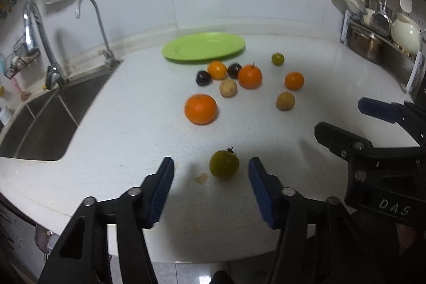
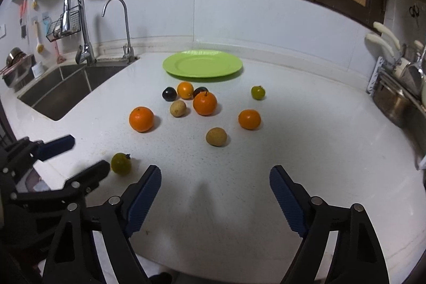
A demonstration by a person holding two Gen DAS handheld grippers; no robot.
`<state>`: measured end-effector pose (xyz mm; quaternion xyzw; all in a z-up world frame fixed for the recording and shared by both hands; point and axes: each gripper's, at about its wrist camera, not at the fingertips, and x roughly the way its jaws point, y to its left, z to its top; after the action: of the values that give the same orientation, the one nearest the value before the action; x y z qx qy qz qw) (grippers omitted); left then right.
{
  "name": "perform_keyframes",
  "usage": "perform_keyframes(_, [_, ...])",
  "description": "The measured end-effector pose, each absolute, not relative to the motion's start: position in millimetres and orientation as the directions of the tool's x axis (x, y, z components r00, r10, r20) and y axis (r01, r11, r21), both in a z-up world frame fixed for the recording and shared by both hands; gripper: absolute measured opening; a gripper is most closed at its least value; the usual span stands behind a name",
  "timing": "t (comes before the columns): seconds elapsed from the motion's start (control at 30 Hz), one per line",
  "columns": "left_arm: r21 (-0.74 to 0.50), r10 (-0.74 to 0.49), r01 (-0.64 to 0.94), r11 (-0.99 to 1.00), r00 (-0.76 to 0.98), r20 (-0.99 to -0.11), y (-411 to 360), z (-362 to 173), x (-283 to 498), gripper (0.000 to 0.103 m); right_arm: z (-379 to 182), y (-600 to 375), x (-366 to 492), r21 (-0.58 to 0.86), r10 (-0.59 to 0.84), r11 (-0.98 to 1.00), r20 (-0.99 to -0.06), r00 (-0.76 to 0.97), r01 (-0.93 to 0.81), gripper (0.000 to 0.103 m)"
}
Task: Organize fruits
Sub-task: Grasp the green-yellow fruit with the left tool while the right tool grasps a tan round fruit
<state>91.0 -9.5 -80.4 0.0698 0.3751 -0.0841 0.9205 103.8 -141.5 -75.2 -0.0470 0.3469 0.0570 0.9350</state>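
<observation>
A green plate (image 1: 203,47) (image 2: 202,63) lies bare at the back of the white counter (image 1: 133,124). In front of it several fruits are scattered: oranges such as the large one (image 1: 201,108) (image 2: 141,119), two dark plums (image 1: 203,78), two brown round fruits (image 1: 285,101) (image 2: 216,136) and a small green citrus (image 1: 277,58). A second green citrus (image 1: 224,164) (image 2: 121,163) rests near the front edge between the blue pads of my left gripper (image 1: 211,167), which is open and not touching it. My right gripper (image 2: 215,172) is open over bare counter, short of the fruits.
A steel sink (image 2: 61,89) with two taps is set into the counter at the left. A dish rack with pots (image 2: 399,87) stands at the right edge. A pan and a box hang on the back wall. A small crumb (image 1: 201,178) lies beside the near citrus.
</observation>
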Motion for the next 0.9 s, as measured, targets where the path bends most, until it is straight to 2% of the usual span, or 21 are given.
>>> perform_keyframes(0.07, [0.059,-0.114,0.224,0.973,0.684,-0.721,-11.2,-87.0,96.9,0.046,-80.1,-141.6,110.8,-0.039,0.077,0.990,-0.668,0.740,-0.138,0.080])
perform_keyframes(0.27, [0.049,-0.128,0.245,0.968,0.654,-0.745,-13.9,-96.7,109.1,0.042,-94.4,-141.2,127.3,-0.011,0.099,0.989,-0.706,0.701,-0.150,0.075])
perform_keyframes(0.4, [0.027,-0.150,0.264,0.964,0.626,-0.765,-13.8,-101.4,115.3,0.028,-99.8,-141.7,135.6,0.007,0.114,0.988,-0.719,0.685,-0.157,0.073])
perform_keyframes(0.63, [-0.003,-0.184,0.279,0.960,0.625,-0.759,-13.7,-93.0,130.9,0.028,-103.6,-140.7,153.1,0.026,0.134,0.985,-0.728,0.673,-0.169,0.068])
perform_keyframes(0.9, [0.015,-0.210,0.332,0.943,0.630,-0.747,-24.5,-84.3,151.3,0.028,-100.6,-141.6,181.2,0.044,0.135,0.987,-0.732,0.667,-0.151,0.057])
